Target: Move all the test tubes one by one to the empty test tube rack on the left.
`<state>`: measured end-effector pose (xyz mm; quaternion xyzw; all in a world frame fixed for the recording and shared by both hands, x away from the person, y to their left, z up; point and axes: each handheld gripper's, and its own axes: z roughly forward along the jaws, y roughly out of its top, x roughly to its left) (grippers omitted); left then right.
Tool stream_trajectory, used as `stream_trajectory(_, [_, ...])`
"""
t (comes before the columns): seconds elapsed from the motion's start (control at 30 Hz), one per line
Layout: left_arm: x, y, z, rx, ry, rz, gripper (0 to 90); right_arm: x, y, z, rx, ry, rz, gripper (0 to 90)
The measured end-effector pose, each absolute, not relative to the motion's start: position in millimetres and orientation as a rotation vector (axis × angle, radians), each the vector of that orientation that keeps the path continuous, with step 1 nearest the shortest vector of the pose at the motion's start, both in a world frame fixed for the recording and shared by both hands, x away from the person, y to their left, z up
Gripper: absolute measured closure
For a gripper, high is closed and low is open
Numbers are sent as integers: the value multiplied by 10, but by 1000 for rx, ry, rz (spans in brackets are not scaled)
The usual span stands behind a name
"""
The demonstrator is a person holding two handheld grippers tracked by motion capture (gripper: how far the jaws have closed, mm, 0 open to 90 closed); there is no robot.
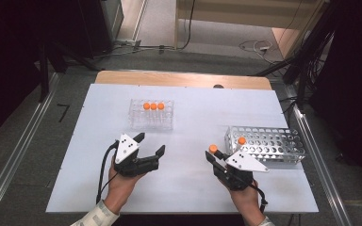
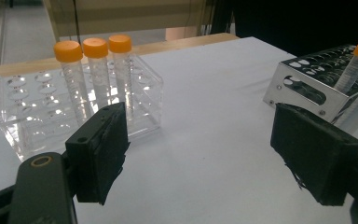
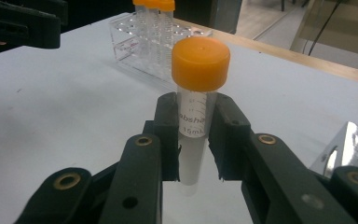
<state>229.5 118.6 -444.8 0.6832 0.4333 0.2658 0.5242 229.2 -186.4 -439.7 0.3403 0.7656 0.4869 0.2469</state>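
My right gripper (image 1: 215, 156) (image 3: 196, 135) is shut on a clear tube with an orange cap (image 1: 213, 149) (image 3: 200, 63), held upright over the white table just left of the metal rack (image 1: 268, 143). Its pads clamp the tube below the cap. One more orange-capped tube (image 1: 242, 141) (image 2: 354, 65) stands in that metal rack's near left corner. My left gripper (image 1: 151, 142) (image 2: 205, 154) is open with nothing between its pads, in front of the clear plastic rack (image 1: 152, 115) (image 2: 28, 121). Three orange-capped tubes (image 1: 153, 106) (image 2: 95, 70) stand in that rack's back row.
The white tabletop (image 1: 193, 188) has free room between the two racks and along its front edge. A wooden strip (image 1: 184, 78) runs along the far edge. Dark stands and cables sit on the floor beyond the table.
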Motion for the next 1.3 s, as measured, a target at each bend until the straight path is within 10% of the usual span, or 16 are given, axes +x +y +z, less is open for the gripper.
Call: stream_trajectory(1.3, [2190, 1021, -4289, 1626, 902, 553, 301, 2470, -1165, -4463, 824, 2198, 1361, 718])
